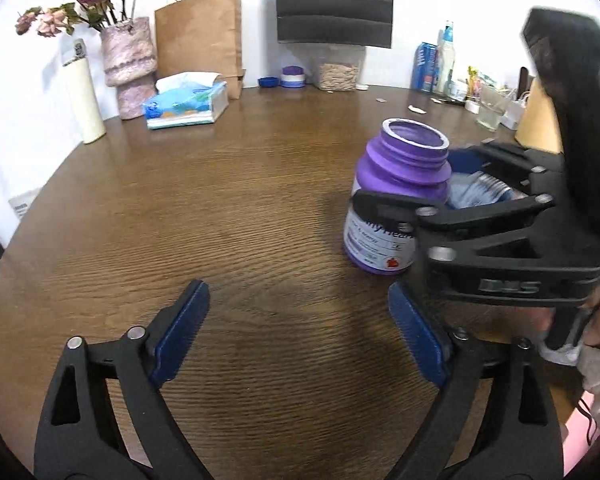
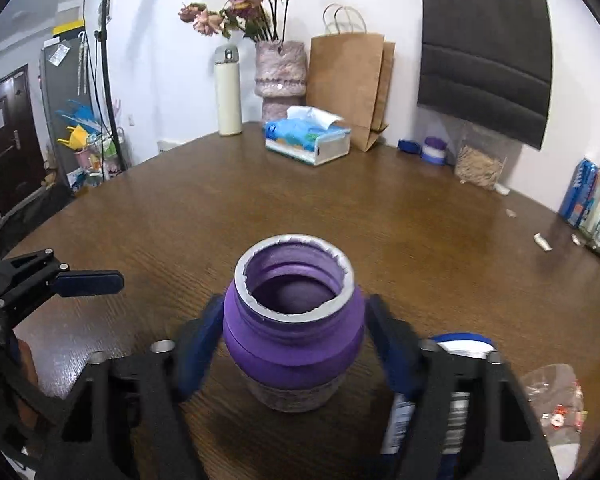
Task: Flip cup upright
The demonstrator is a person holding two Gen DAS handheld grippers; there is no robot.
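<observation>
- The right gripper (image 2: 296, 344), black-framed with blue rubber pads, stands around the purple plastic jar-shaped cup (image 2: 294, 320); one pad lies on each side of the body, below the shoulder. From the right wrist view the pads look to be against or just off the walls, and I cannot tell whether they are pressing.
- The left gripper (image 1: 300, 336), of the same make, is spread wide over bare wood with nothing between its pads, near the cup but apart from it.
- The cup stands upright on the brown wooden table (image 1: 228, 208), mouth up, with a silvery ragged foil rim around the opening and a pale printed label around the lower body. It seems empty inside, so the flip looks done, with release judged the step in hand.
- Handling, as a judgement: light, hollow and stiff, with a smooth matt wall that could slip in a loose hold. Being light, it may tip if a pad drags on it when the jaws part.
- Best hold is across the wide body just under the shoulder, where the step would stop it sliding downward; the narrow threaded neck gives less to bear on.
- A blue-capped container (image 2: 464, 344) lies just beside the right pad, close enough to be nudged.
</observation>
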